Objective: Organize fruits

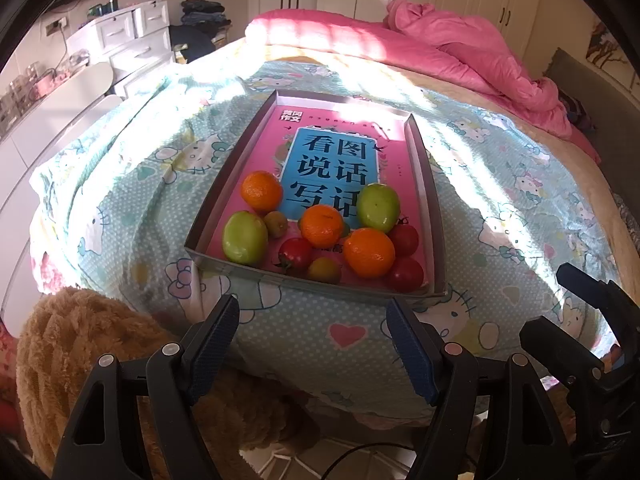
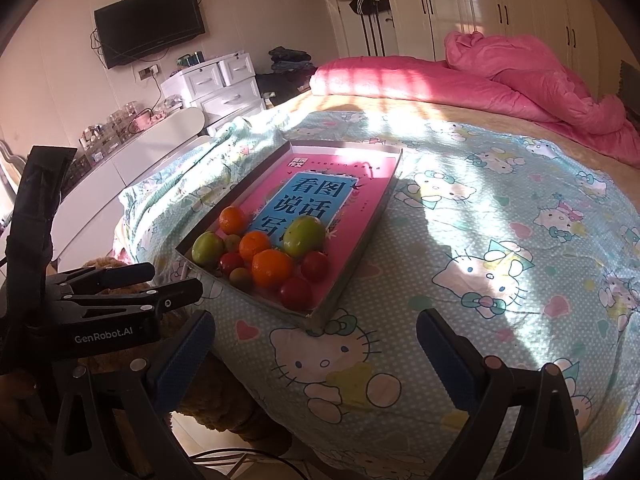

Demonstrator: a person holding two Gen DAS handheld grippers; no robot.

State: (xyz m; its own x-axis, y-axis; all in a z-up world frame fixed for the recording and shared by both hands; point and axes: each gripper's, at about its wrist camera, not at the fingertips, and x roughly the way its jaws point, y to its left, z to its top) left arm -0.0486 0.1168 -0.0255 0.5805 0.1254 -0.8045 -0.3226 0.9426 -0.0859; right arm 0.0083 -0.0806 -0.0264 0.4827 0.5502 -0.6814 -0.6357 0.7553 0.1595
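Fruit is sitting in one tray [image 1: 424, 184] on the bed [image 1: 120, 184] (three oranges [image 1: 369, 252], two green fruits [image 1: 378, 207], three tomatoes [image 1: 295, 254], two small olive-coloured ones [image 1: 325, 270]); left tool [image 1: 312, 344] and right tool [image 2: 316, 356] are hovering spread, empty.

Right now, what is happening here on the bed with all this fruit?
A person holds two claws above the near edge of a bed, and neither has touched anything yet. The left claw and the right claw are both open and empty. In front of them a shallow tray lies on the cartoon-print sheet, with oranges, green fruits and tomatoes piled unsorted at its near end.
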